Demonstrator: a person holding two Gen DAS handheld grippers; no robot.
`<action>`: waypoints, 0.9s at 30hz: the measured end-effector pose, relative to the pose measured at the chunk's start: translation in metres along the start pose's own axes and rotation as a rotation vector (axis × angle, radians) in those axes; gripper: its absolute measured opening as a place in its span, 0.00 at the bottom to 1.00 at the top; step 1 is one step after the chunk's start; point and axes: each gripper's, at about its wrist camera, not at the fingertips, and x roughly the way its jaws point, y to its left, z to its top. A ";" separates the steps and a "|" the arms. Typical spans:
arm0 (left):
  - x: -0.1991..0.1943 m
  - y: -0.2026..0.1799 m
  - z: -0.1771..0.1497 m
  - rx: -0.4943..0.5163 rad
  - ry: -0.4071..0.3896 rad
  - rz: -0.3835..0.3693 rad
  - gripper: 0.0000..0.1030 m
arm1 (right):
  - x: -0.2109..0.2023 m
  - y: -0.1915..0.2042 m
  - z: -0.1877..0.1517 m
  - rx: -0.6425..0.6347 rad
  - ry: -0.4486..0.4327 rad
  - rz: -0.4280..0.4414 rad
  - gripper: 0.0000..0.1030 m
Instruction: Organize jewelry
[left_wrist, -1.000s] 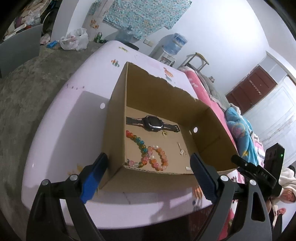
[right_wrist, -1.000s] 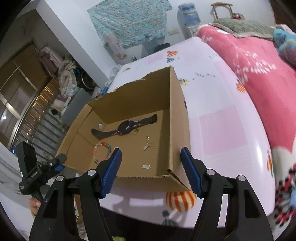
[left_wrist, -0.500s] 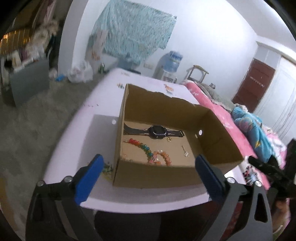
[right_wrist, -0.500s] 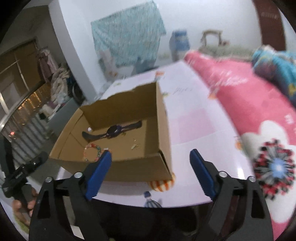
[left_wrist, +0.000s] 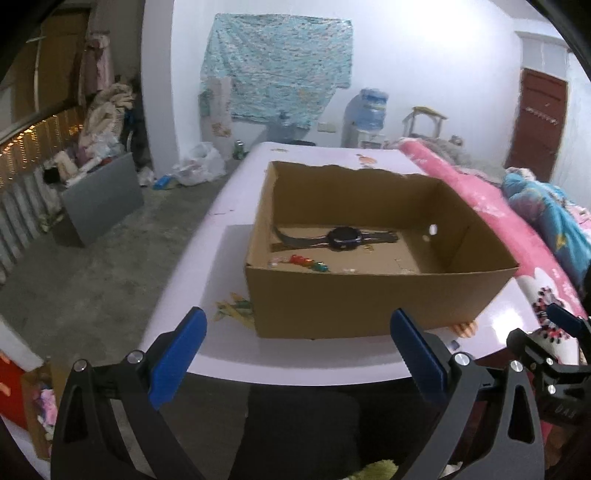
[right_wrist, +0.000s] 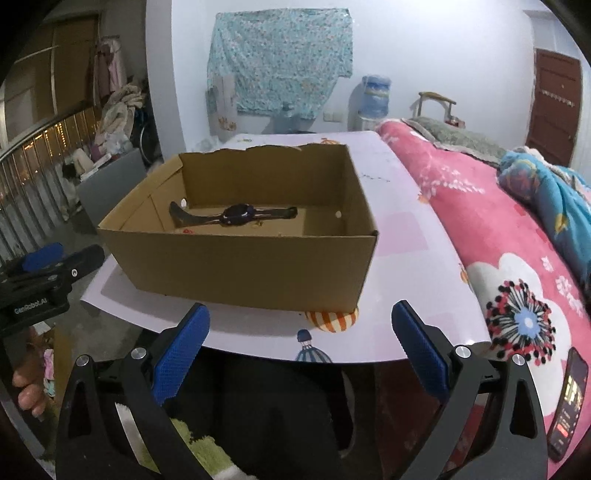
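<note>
My box (left_wrist: 373, 295) sits on a pale table (left_wrist: 207, 266), bed (right_wrist: 480, 229) at 3 o'clock. My left gripper (left_wrist: 297, 354) is wide; my right gripper (right_wrist: 299, 350) has just spread wide, both empty. The watch (left_wrist: 343, 238) lies inside; only the left view shows beads (left_wrist: 308, 263).

White patterned table (left_wrist: 229, 236); open cardboard box (left_wrist: 369, 299) on it, near the front edge

White walls (left_wrist: 424, 55) close the far side, a turquoise patterned cloth (left_wrist: 280, 66) hung across them. A water dispenser (left_wrist: 365, 110) stands beside a small stool (left_wrist: 424, 118), a dark red door (left_wrist: 539, 122) at right. The grey concrete floor (left_wrist: 92, 277) carries a grey cabinet (left_wrist: 99, 199) and a white plastic bag (left_wrist: 199, 162); a pink floral bed (right_wrist: 480, 229) runs along the pale surface (right_wrist: 399, 229).
</note>
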 end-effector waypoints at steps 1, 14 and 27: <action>0.002 0.000 0.000 0.001 0.009 0.017 0.95 | 0.003 0.002 0.001 -0.004 0.009 -0.006 0.92; 0.029 -0.012 0.005 0.007 0.082 0.123 0.95 | 0.020 0.001 0.014 0.045 0.053 0.012 0.92; 0.034 -0.038 0.001 0.100 0.102 0.112 0.95 | 0.024 -0.006 0.019 0.094 0.046 0.006 0.92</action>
